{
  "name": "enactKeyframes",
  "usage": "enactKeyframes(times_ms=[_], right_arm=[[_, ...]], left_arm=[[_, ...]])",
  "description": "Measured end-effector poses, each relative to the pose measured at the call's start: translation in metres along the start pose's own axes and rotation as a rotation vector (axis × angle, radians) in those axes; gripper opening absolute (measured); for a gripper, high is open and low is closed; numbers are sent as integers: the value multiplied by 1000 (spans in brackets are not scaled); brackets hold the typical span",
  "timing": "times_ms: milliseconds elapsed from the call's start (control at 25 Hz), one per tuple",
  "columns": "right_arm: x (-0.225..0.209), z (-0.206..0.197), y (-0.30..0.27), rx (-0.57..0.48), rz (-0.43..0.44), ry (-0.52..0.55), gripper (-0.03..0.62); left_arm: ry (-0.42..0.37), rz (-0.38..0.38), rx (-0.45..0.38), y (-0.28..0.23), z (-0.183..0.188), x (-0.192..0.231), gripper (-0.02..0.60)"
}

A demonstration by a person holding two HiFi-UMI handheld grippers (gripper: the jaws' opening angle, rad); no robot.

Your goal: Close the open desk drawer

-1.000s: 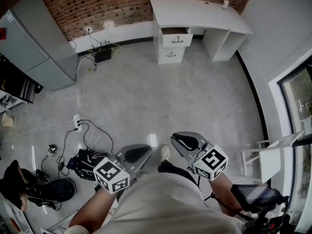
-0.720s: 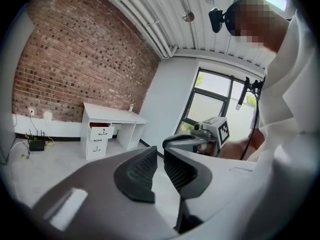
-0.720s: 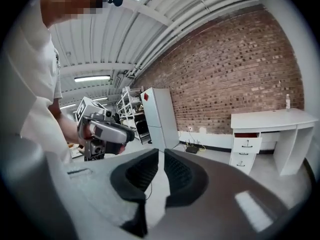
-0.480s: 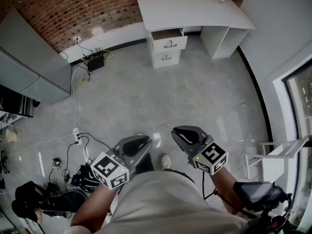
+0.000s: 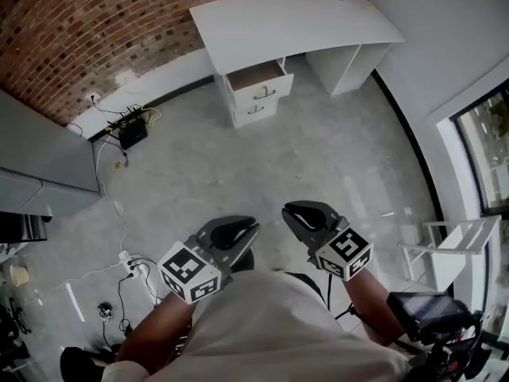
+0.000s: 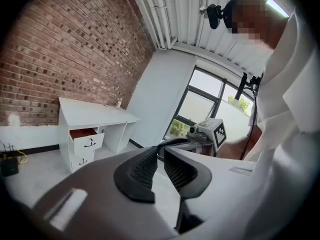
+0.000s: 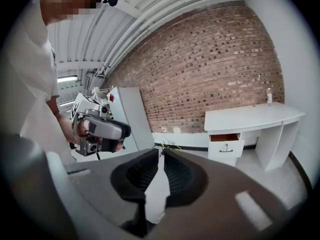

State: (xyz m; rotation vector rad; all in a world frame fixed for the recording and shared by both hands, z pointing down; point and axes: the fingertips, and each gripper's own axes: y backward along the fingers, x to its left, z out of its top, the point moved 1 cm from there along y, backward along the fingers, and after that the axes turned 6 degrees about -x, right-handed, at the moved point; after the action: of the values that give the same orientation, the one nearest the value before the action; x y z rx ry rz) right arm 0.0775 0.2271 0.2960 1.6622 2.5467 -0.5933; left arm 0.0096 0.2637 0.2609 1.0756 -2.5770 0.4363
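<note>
Drawer [image 5: 258, 76] pulled out of white desk [image 5: 286, 22], top one, brown inside; left gripper [image 5: 233, 233], right gripper [image 5: 305, 215] both clenched, empty

Top white desk drawer [image 5: 261, 80], flat front with a dark curved metal handle [image 5: 266, 92]: pulled partway out, brownish inside showing from above. It sits in the pedestal at the head view's left end of the white desk [image 5: 278, 22], which stands against the red brick wall [image 5: 95, 30]. Front is level and parallel to the pedestal face. Lower white drawer [image 5: 256, 109] directly beneath is flush shut.
</note>
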Motion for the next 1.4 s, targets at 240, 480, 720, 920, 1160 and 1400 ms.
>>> enactKeyframes(times_ms=[240,480,720,920,1160,1400], right_arm=[[-72,16,-86,-37,-103,-121,25],[-154,-10,-155,-22,-146,-332,23],[-252,-70,-232,27,-177,-540,24],[-341,-105,-304,24,-193,-741,23],[-447,-148,-367,-106,-237,-1078,35],[-515,-202,-406,-197,-318,-1238,54]], left_arm=[[-14,-97,48,-18,34,94,48],[12,-74,39,-44,54,164,6],[62,-90,63,-78,59,221,6],[85,-98,140,-132,68,273,6],[102,-122,181,-211,70,321,6],[101,-149,182,-260,69,354,6]])
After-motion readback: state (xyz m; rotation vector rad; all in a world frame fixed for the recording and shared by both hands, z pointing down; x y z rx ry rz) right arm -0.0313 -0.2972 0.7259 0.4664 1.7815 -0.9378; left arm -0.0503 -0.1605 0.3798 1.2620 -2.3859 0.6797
